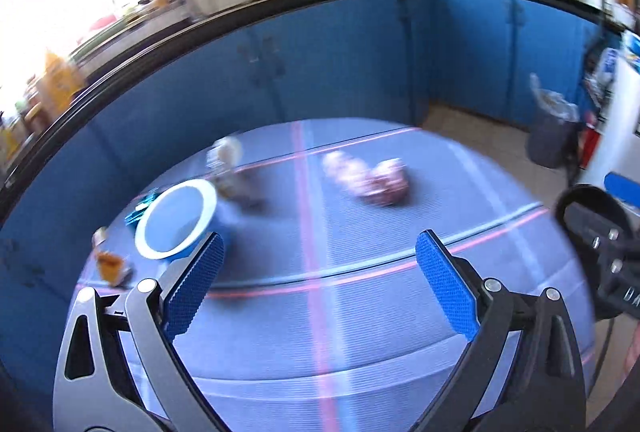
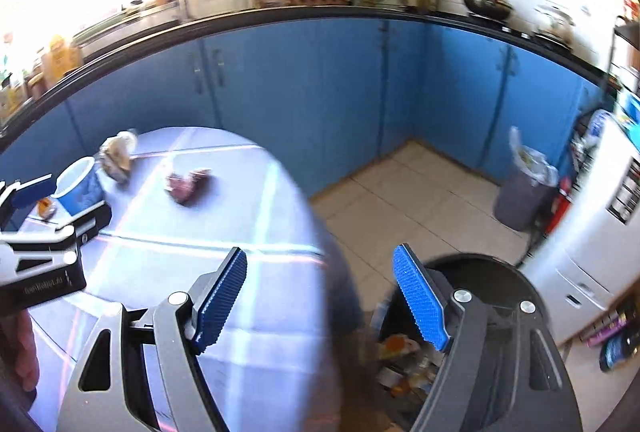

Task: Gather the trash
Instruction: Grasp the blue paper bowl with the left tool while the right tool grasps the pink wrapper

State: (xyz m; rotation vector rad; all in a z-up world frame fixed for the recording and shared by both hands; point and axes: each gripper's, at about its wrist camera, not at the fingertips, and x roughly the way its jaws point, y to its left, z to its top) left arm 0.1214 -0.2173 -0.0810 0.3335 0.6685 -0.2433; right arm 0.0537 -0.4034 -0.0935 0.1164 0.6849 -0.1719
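Both empty: left gripper, right gripper, jaws apart

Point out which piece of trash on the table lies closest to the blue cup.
The pale crumpled wrapper lies right behind the blue cup. The pink crumpled wrapper sits well apart, out toward the table's middle.
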